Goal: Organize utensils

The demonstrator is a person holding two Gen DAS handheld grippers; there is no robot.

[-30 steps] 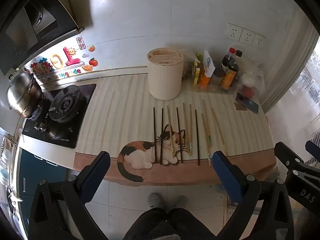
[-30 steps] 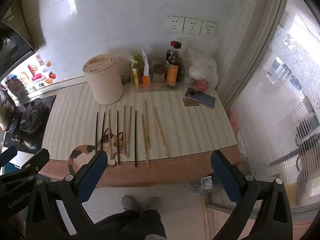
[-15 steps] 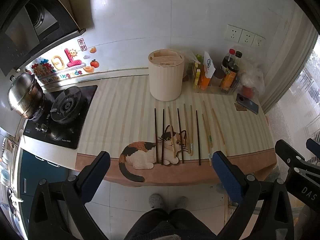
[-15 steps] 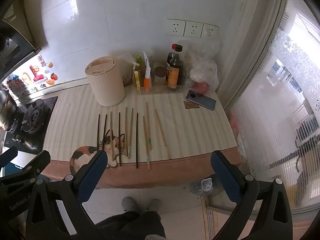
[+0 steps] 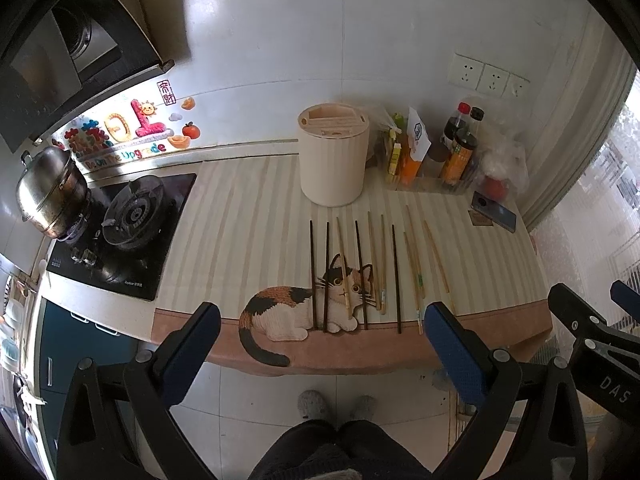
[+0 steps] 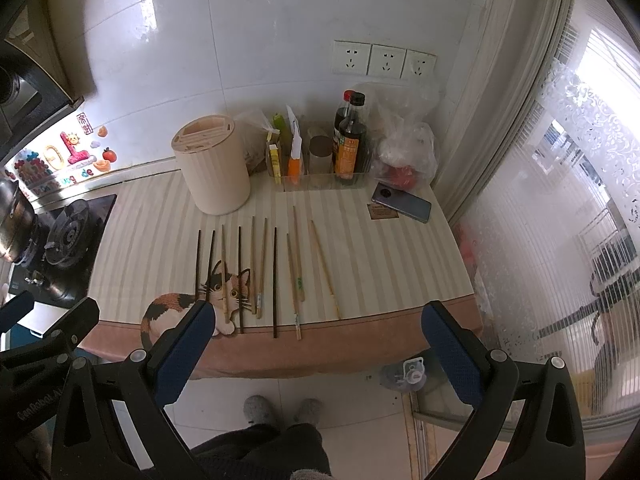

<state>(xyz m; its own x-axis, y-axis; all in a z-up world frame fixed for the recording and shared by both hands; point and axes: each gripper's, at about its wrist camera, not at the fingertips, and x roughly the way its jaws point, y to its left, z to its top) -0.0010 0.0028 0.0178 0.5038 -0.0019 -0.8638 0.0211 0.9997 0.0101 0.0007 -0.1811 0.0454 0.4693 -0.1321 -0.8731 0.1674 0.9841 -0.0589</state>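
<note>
As the two views show a little more of the wall than they did a second ago, the only change is that the table sits a bit lower in the pictures. That looks like both tongs tipping up or easing back a little. Nothing on the table has moved.

The left tongs are wide apart and hold nothing. The right tongs are wide apart too, and also hold nothing. Both hang in the air in front of the table edge, above the floor and the person's slippers.

The chopsticks lie flat in a row on the striped mat with the cat picture. Some are dark and some are pale wood. Their near ends point at the person, close to the table edge. Some lie across the cat's face.

The round cream holder stands upright behind the row, near the wall, with slots in its top. It looks like the place where the chopsticks should go.

So the job has not really begun. No chopstick is picked up yet. I think the next thing is to bring one pair of tongs down to a chopstick.
</note>
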